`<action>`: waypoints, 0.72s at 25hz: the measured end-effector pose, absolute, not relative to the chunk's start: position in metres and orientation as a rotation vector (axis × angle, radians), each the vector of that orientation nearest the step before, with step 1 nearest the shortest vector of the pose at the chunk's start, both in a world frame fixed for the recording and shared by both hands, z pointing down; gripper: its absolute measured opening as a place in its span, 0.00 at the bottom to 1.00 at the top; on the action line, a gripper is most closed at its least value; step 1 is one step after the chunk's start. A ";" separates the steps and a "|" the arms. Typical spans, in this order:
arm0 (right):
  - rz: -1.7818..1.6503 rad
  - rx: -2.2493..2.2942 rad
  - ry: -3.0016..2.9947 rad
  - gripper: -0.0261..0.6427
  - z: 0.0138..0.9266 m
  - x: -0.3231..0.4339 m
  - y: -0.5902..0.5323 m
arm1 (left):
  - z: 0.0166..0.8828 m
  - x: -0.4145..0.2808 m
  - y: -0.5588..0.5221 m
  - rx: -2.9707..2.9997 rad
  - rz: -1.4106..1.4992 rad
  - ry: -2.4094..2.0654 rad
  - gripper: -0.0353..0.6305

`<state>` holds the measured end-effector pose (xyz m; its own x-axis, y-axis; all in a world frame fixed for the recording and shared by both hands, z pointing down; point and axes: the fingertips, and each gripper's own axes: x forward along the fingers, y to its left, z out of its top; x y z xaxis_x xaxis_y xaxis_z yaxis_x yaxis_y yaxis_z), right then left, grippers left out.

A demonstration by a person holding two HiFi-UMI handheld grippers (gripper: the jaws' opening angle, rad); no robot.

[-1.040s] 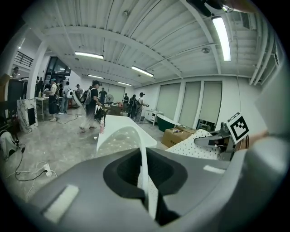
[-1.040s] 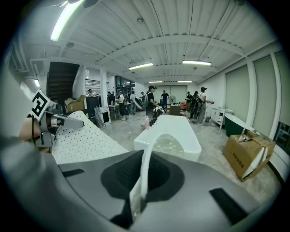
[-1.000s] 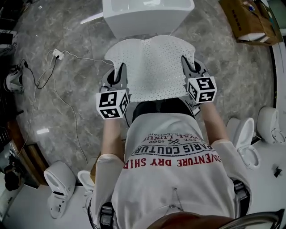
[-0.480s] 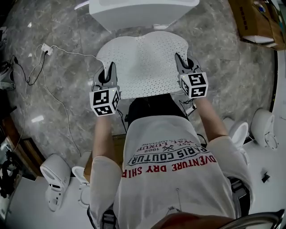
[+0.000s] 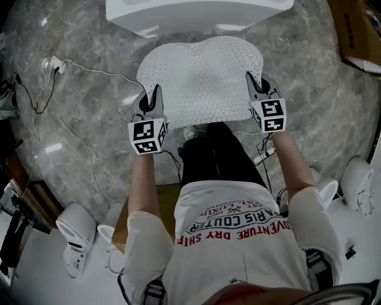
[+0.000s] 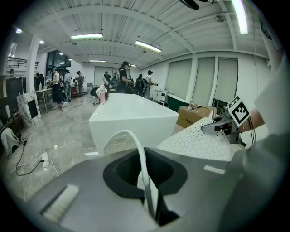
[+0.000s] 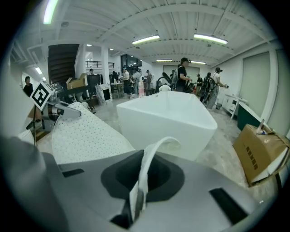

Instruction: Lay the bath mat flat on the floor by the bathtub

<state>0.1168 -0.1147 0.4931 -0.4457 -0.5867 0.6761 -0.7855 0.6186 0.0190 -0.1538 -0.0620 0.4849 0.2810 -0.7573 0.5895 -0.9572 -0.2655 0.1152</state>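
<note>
Mat point(image 5: 199, 80), white and perforated, is spread out between the two grippers, in front of the tub point(image 5: 196, 15) and over the grey floor point(image 5: 309, 113). Left hand-held gripper point(image 5: 155, 90) is clamped tight on the mat's near-left corner. In the left gripper view a thin strip of the mat's edge stands pinched between the jaws and curls up over them. Right hand-held gripper point(image 5: 250, 77) is clamped the same way on the near-right corner, with the edge pinched between its jaws. Both grippers point forward and down toward the tub, and the mat extends ahead of them. Its near edge runs straight from one gripper to the other. Its far edge has two rounded lobes, just short of the tub's base. Can't tell whether the far edge touches the floor. Cable point(image 5: 89, 71) lies on the floor to the left, and a box point(image 5: 363, 30) is at far right.
</note>
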 end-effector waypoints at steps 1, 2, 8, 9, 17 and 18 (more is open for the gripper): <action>0.392 1.076 -2.188 0.06 0.509 0.117 -0.119 | 0.501 -0.155 -0.067 2.113 0.602 -1.536 0.08; 0.387 1.077 -2.191 0.06 0.526 0.117 -0.124 | 0.516 -0.156 -0.073 2.128 0.616 -1.534 0.08; 0.297 1.143 -2.175 0.06 0.633 0.123 -0.155 | 0.620 -0.159 -0.108 2.221 0.673 -1.530 0.08; 0.305 1.152 -2.180 0.06 0.651 0.122 -0.159 | 0.637 -0.161 -0.112 2.223 0.663 -1.539 0.08; 0.210 1.144 -2.190 0.06 0.776 0.120 -0.186 | 0.768 -0.174 -0.139 2.237 0.650 -1.573 0.08; 0.218 1.150 -2.187 0.06 0.789 0.122 -0.189 | 0.781 -0.175 -0.140 2.238 0.655 -1.572 0.08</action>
<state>0.1217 -0.1886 0.7885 -0.4047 -0.6777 0.6140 -0.7854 0.6014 0.1461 -0.1749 -0.1402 0.7813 0.2864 -0.7905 0.5414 -0.9410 -0.3384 0.0037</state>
